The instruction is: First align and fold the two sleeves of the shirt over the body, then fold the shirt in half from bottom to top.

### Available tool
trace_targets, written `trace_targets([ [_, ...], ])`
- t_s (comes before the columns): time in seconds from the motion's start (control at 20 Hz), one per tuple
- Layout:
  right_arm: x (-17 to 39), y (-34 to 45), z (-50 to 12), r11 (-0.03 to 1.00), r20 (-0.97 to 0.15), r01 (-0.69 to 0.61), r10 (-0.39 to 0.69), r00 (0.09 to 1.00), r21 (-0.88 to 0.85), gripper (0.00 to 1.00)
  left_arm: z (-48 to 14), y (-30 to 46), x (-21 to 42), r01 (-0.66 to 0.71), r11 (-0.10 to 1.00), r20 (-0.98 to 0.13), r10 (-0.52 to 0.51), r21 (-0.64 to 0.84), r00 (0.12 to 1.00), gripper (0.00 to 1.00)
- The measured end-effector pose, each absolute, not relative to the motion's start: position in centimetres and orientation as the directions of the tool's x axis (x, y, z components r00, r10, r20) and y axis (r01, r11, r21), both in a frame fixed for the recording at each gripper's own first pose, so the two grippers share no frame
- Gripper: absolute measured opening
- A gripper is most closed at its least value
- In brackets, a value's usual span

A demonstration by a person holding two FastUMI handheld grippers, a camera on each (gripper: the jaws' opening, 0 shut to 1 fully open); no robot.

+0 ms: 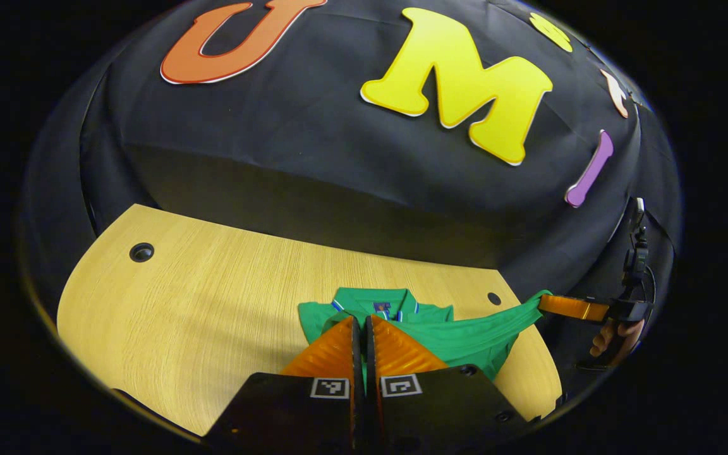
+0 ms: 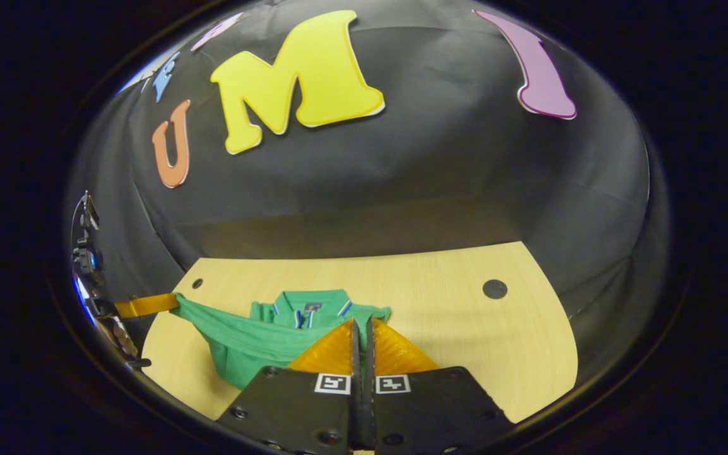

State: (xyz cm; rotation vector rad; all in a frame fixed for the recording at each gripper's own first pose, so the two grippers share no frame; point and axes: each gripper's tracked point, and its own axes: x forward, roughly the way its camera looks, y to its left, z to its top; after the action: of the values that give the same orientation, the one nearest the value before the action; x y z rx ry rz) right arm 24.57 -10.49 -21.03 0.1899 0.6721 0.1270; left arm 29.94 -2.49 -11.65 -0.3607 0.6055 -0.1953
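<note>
A green polo shirt (image 1: 440,328) lies on the light wooden table (image 1: 212,303), its collar toward the booth's black wall and its lower part lifted off the wood. In the left gripper view, the left tool (image 1: 362,322) has its two fingers pressed together on a fold of the green cloth at the near edge of the shirt, while the right tool (image 1: 544,302) shows farther off at the right, with a hand (image 1: 610,338) below it, pinching the other end of the raised hem so that the fabric stretches taut between them. In the right gripper view, the right tool (image 2: 361,323) is likewise closed on the shirt (image 2: 256,338), and the left tool (image 2: 171,303) grips the stretched corner at the left, over the table (image 2: 465,328) edge.
</note>
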Motion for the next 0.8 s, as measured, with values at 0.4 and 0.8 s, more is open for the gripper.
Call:
trace_targets([
  [0.4,32.3,-8.9,-26.4,0.978,-0.615,-0.092,0.188,0.766,0.186,0.00,-16.9,-1.0,37.6,0.021,0.947,-0.553,-0.206,-0.322,0.807,0.06],
  [0.8,35.7,-9.2,-33.4,0.984,-0.663,-0.081,0.169,0.730,0.161,0.00,-24.1,0.6,40.5,-0.004,0.970,-0.625,-0.153,-0.242,0.765,0.06],
])
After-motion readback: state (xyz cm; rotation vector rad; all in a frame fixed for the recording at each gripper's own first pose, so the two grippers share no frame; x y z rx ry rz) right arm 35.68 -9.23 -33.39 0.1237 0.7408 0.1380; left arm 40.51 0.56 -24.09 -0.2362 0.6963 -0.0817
